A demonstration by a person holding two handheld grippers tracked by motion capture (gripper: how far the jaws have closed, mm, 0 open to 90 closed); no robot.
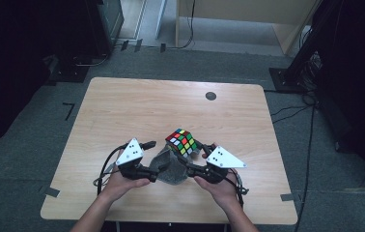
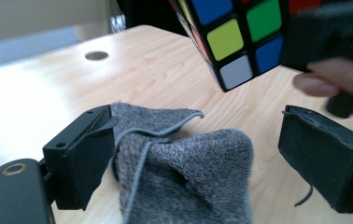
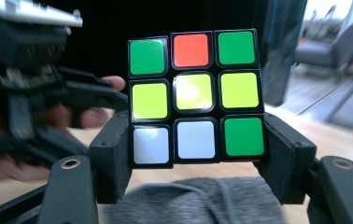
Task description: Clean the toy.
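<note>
While the puzzle cube (image 1: 182, 141) hangs clear of the worktop (image 1: 122, 111), lifted above the front middle of it, the right claw (image 3: 195, 149) has it clamped by the bottom row, one black pad pressed against each side. In the right gripper view the near face shows green, red, green along the top, three yellow squares across the middle, then white, white, green at the bottom. Directly under the cube lies a grey cloth (image 1: 169, 166), bunched and folded on the wood; in the high view the cube's lower corner overlaps it, though whether they touch cannot be told. The left claw (image 2: 198, 163) stands wide, with its pads on either side of the cloth: the left pad sits against a fold of it, while the right pad is well off the fabric, so nothing is gripped. In the left gripper view the cube floats tilted above and beyond the cloth, with a fingertip of the person's right hand (image 1: 221, 186) beside it. The person's left hand (image 1: 120, 183) holds its gripper just left of the cloth. Farther back on the worktop, a small dark round disc (image 1: 210, 95) is set into the wood near the far edge.
</note>
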